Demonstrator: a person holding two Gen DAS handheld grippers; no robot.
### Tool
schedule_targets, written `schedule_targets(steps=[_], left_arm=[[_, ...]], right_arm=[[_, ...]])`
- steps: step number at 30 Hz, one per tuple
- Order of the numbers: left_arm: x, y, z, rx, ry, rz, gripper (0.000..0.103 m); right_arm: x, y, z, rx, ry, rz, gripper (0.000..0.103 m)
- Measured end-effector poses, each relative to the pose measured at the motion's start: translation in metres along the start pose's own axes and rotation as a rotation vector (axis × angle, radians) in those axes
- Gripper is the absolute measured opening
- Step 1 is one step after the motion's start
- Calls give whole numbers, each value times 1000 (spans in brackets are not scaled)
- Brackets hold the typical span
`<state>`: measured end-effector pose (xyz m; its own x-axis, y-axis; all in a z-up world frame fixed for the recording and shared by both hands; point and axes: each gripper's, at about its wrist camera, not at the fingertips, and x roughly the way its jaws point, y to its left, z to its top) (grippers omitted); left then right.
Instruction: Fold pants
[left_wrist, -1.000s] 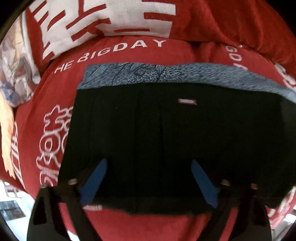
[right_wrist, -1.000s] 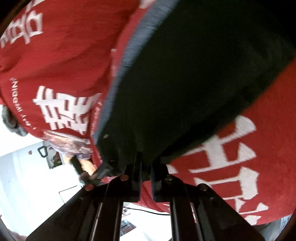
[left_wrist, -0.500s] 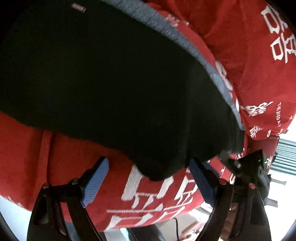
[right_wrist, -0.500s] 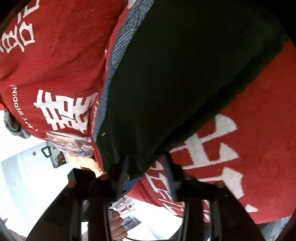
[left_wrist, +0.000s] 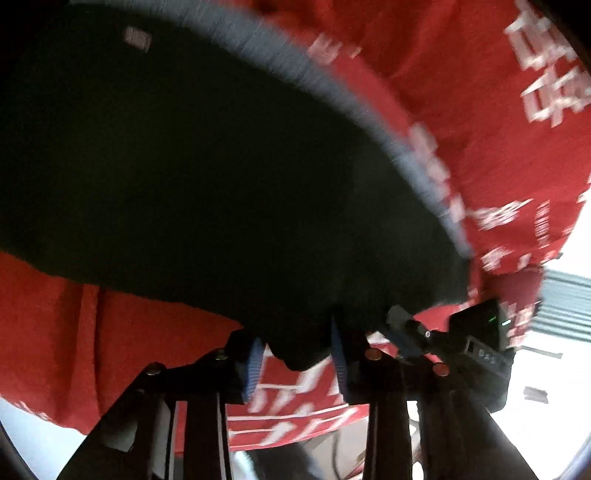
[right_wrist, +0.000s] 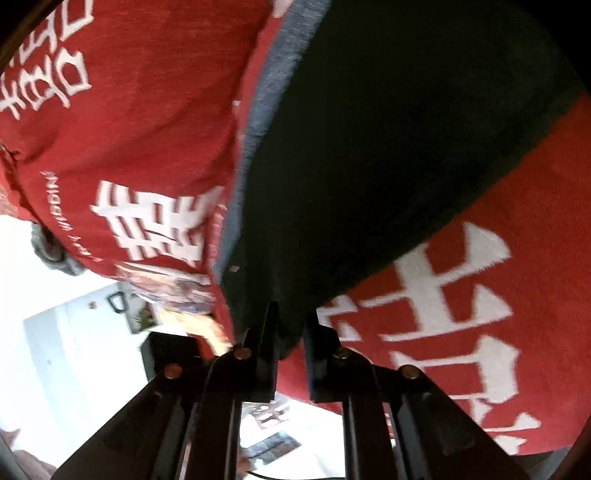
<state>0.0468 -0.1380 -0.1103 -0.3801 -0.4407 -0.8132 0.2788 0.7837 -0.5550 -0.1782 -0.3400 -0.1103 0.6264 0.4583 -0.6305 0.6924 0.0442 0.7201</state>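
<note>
The black pants (left_wrist: 207, 184) with a grey-blue patterned waistband (left_wrist: 417, 170) lie folded on a red blanket (left_wrist: 498, 122) with white lettering. My left gripper (left_wrist: 297, 356) is shut on a near corner of the black cloth, blue pads on both sides of the fold. In the right wrist view the pants (right_wrist: 388, 147) fill the upper middle, and my right gripper (right_wrist: 291, 338) is shut on another near corner, beside the waistband (right_wrist: 266, 122). The right gripper's body (left_wrist: 476, 343) shows at the lower right of the left wrist view.
The red blanket (right_wrist: 498, 295) drapes over a bed edge close below both grippers. A white floor and wall (right_wrist: 74, 350) lie beyond the edge. A patterned pillow corner (right_wrist: 166, 291) sits left of the right gripper. View is blurred by motion.
My left gripper swung from the pants' near edge to a corner and closed on it. My right gripper, shut a second ago, opened half a second ago and has closed again on its corner.
</note>
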Motion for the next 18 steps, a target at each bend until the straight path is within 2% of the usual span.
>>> schedule_targets(steps=[1, 3, 5, 6, 7, 8, 11, 13, 14, 15, 16, 17, 18], left_arm=[[7, 3, -1, -1, 9, 9, 33], [2, 3, -3, 2, -5, 2, 33], [-1, 1, -4, 23, -3, 15, 33], [-1, 0, -3, 31, 0, 21, 33], [-1, 0, -3, 34, 3, 26, 33], [-1, 0, -2, 35, 5, 31, 33], [-4, -5, -5, 45, -2, 50, 33], [-4, -8, -5, 53, -9, 62, 33], [-6, -8, -6, 57, -14, 74, 34], [-7, -9, -7, 62, -18, 89, 34], [-7, -13, -8, 72, -25, 117, 41], [-9, -17, -10, 87, -36, 180, 56], [-14, -22, -12, 111, -56, 247, 61]], right_arm=[[4, -4, 0, -3, 14, -44, 12], [-3, -12, -2, 24, 21, -7, 15], [-25, -15, -1, 14, -20, -5, 23], [-42, -18, 3, 10, -69, -32, 42], [-57, -22, 7, 19, -123, -51, 56], [-69, -27, 11, 35, -165, -52, 56], [-103, -47, 33, 129, -277, -4, 55], [-111, -50, 43, 153, -290, -12, 12], [-110, -45, 46, 128, -280, -37, 12], [-107, -34, 48, 56, -273, -113, 12], [-104, -22, 49, -31, -260, -194, 12], [-103, -20, 48, -53, -257, -211, 12], [-104, -19, 49, -57, -255, -214, 15]])
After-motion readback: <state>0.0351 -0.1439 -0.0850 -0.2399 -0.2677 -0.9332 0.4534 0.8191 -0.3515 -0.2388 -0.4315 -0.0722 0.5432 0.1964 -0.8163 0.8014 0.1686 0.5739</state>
